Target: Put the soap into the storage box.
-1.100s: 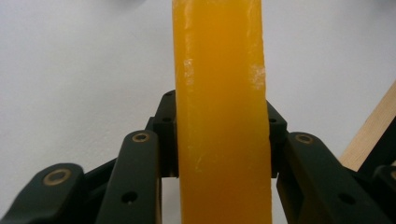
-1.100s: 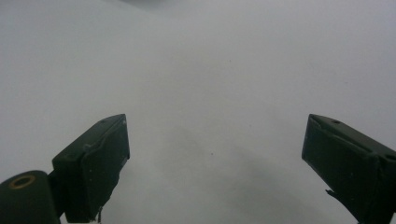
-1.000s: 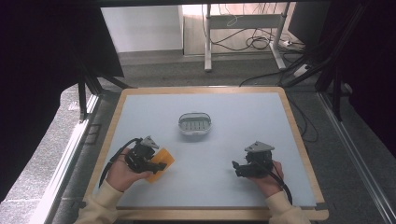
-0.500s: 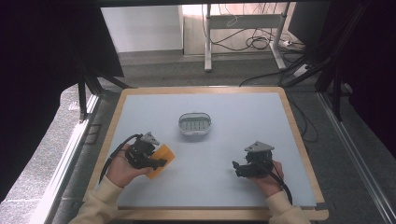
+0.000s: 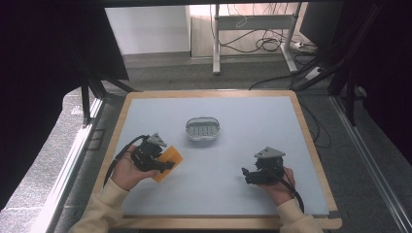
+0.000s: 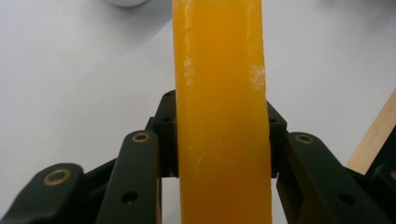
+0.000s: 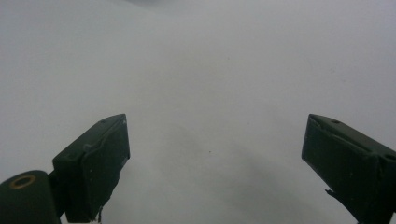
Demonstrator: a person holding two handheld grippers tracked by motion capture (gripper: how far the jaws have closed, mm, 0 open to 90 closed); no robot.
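**One orange bar held edge-on, one dish at mid-table**

One orange bar, translucent and flat like a slab of soap, is clamped in the left gripper at the near-left part of the table. From the high view the bar appears as a tilted rectangle, its long axis running diagonally from near-left toward far-right, its free end pointing toward the middle of the table. In the left gripper view the same bar is seen edge-on: a narrow orange face rises straight up between the two black jaws, which press its broad sides from either flank. Whether the bar touches the white surface or is lifted off it cannot be told.

One small oval dish, pale with a ribbed grey-green insert, sits near the table's centre, apart from the bar and farther from the person. Nothing else is visible inside it.

Two grippers are present, one in each hand. The left hand wraps the left gripper; the right hand holds the right gripper at the near-right, low over the surface, jaws pointing toward the person's left. In the right gripper view its jaws stand wide apart with bare white tabletop between them.

One wooden rim frames the white surface.
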